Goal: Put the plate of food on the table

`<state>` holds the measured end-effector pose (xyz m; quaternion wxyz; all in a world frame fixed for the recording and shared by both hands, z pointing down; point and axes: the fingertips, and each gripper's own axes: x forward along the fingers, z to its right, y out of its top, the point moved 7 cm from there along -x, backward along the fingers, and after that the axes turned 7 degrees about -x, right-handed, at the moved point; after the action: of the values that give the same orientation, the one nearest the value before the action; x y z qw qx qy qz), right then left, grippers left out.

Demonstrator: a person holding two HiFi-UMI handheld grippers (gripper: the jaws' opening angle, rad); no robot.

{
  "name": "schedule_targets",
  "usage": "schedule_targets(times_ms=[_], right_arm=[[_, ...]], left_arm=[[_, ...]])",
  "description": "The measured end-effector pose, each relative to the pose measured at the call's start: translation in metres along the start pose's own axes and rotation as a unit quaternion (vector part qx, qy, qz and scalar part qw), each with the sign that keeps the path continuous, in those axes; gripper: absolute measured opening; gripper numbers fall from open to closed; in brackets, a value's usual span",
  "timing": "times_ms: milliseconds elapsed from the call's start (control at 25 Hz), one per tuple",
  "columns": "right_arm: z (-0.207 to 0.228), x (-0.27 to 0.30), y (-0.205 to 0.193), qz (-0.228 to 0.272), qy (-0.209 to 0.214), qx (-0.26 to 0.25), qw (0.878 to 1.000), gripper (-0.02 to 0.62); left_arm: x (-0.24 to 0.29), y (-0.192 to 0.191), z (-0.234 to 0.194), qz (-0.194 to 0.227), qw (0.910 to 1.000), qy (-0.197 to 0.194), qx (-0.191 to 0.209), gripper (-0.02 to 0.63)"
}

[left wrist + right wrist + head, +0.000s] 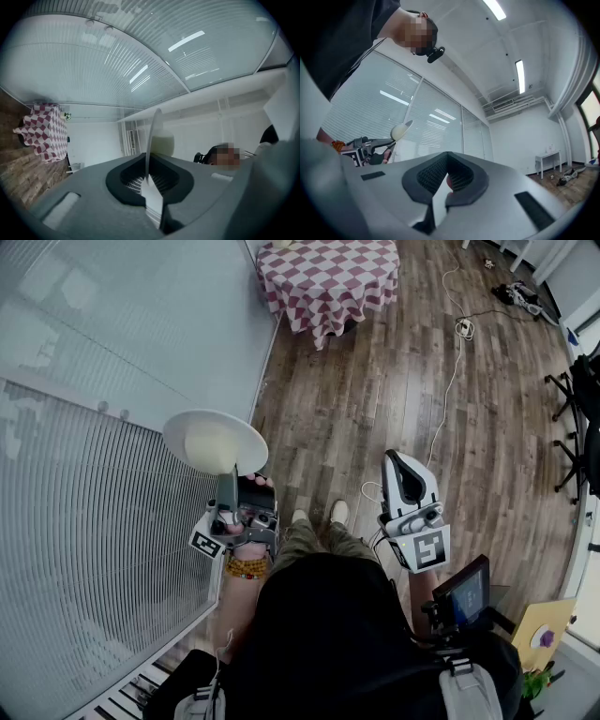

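Left hand-held gripper (150, 177) pinches the rim of the white plate (178, 432), which carries pale rounded food (216, 448). The plate is held up beside the glass wall (112, 352), well apart from the checked-cloth desk (328, 282). Right hand-held gripper (446, 180) looks pressed together with nothing in it, over the wooden floor (375, 399).

Counted in this office: one person; two grippers, the left gripper (228, 476) and the right gripper (397, 461); one white plate (178, 431) carrying one pale mound of food (214, 446). Two tables: one round table (328, 282) under a red-and-white checked cloth and one small white table (547, 159). Also two shoes (339, 512) (299, 517), one beaded bracelet (247, 567), one small screen (466, 594) and two ceiling strip lights (520, 75) (494, 8).
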<state>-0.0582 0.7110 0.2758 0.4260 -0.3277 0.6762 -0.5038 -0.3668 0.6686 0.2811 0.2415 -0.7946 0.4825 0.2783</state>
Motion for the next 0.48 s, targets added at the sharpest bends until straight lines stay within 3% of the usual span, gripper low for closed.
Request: schedule_targets(times_ms=[200,480], right_arm=[[0.007,-0.003,-0.017,0.03,0.032,0.016,0.999,0.012],[0.01,0.022,-0.012,0.015,0.042,-0.002,0.999,0.012]], left_arm=[[0.013,0.001,-0.014,-0.011,0.9999,0.006,0.002,0.018],[0.022,0.004,-0.03,-0.007,1.0,0.001,0.003,0.018]])
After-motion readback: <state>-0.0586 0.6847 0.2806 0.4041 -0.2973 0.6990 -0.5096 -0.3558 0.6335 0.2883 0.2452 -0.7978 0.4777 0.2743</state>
